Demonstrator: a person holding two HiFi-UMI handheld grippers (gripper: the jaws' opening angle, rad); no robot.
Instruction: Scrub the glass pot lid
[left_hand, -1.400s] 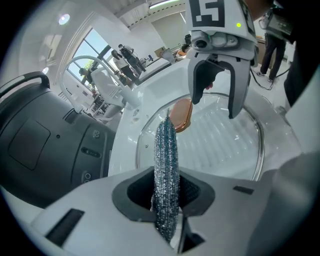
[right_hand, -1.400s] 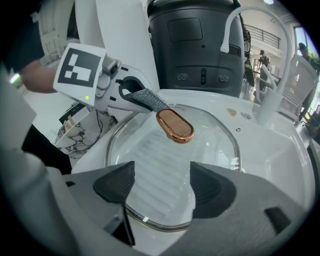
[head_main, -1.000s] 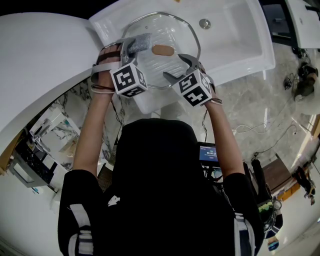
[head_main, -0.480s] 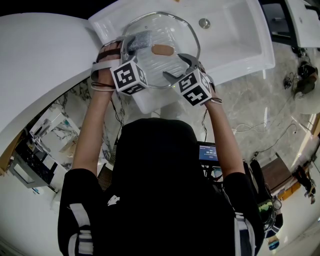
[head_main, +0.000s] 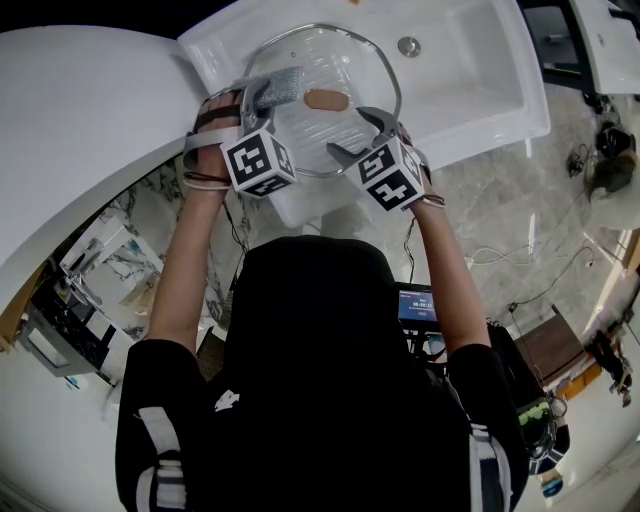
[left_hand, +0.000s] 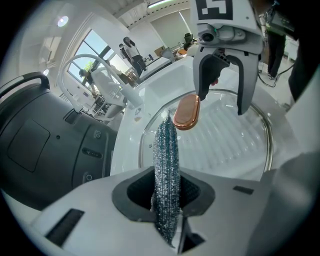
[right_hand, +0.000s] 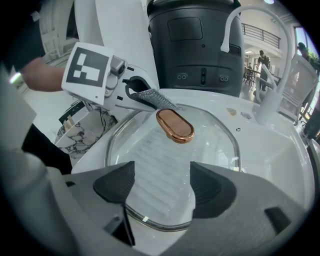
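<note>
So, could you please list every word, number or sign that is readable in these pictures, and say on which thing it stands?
No text here can be read.
On the small lit blue screen beside the person's right arm: print too small to read.
On the white cube of the left claw and the white cube of the right claw: black square markers only, no letters.

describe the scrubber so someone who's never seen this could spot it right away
Find the white sink; a glass pot lid sits in it. The scrubber is the silvery mesh strip pinched in the left gripper, reaching toward the lid's copper handle. It alone is rough and sparkly.
</note>
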